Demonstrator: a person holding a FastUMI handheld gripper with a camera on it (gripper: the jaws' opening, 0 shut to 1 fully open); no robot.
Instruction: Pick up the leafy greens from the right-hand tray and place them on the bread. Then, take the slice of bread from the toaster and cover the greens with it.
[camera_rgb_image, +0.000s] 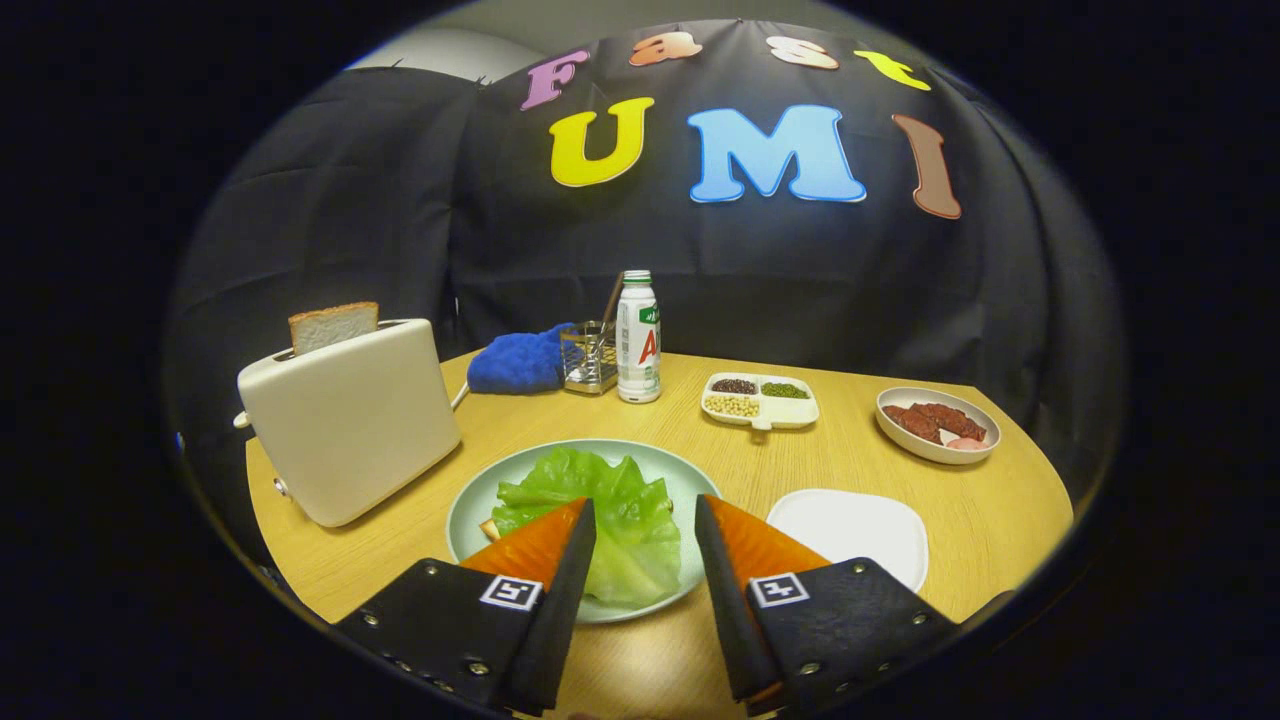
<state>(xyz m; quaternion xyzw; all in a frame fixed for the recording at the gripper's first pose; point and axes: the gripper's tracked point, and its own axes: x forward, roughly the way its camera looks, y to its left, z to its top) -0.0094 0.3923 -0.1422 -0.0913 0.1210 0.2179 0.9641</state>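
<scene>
The leafy greens lie on a slice of bread whose corner peeks out at their left, both on a pale green plate. My gripper stands open just above the plate, its fingers spread to either side of the greens, holding nothing. A second bread slice sticks up from the slot of the cream toaster, which stands left of the plate. The white tray to the right of the plate is bare.
Behind the plate stand a white bottle, a wire holder and a blue mitt. A divided dish of beans and a bowl of meat slices sit at the back right. The table edge curves close on the right.
</scene>
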